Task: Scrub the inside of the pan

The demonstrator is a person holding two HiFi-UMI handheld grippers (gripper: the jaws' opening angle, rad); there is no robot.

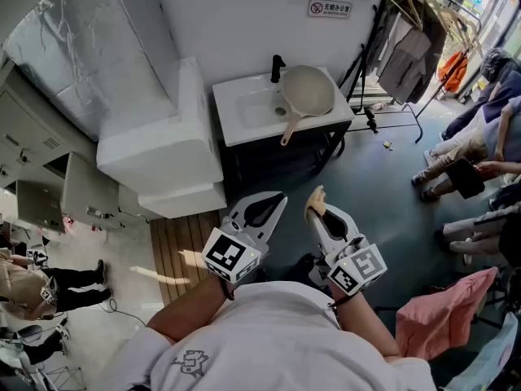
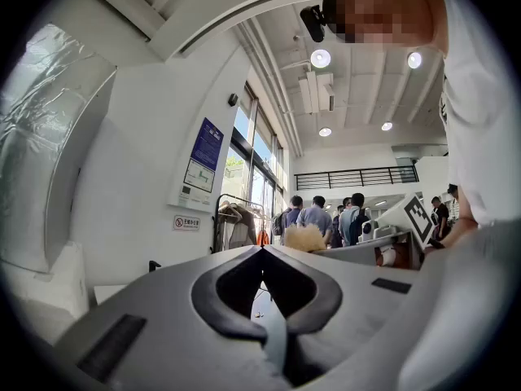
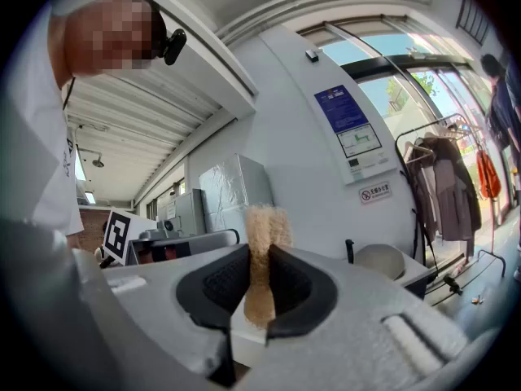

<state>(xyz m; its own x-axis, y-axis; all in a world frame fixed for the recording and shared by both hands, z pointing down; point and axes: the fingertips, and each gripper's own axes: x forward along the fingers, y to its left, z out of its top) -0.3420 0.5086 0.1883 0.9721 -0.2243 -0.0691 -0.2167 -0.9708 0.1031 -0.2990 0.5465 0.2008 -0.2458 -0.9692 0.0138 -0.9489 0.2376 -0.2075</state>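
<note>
two grey hand-held grippers, both level, side by side in front of the person's white shirt.

1. left gripper [image 1: 280, 196]: jaws pressed together tip to tip, nothing between them. the left gripper view shows the closed seam clearly; the head view only shows the dark hollow behind the tips.

2. right gripper [image 1: 316, 205]: jaws pinching a tan fibrous sponge [image 1: 314, 195], which stands upright and pokes out past the tips. the right gripper view shows the pads biting into the sponge's lower half; the left gripper view catches only its frayed top beyond the left gripper's body.

3. round beige pan with a pale handle [image 1: 308, 90]: lies on the right part of a white sink top [image 1: 241, 117], well apart from both grippers, open side up, handle pointing toward the person. a black tap [image 1: 278, 67] stands just beside its rim. the right gripper view shows the pan only as a low edge-on shape; its inside shows in the head view alone.

4. dark cabinet [image 1: 269, 160] under the sink top, head view only.

5. clothes rack with hanging coats [image 1: 415, 43], right of the sink, in all three views.

6. standing group of people [image 2: 319, 217], left gripper view only.

7. pink cloth [image 1: 444, 312], head view only, at the person's right.
</note>
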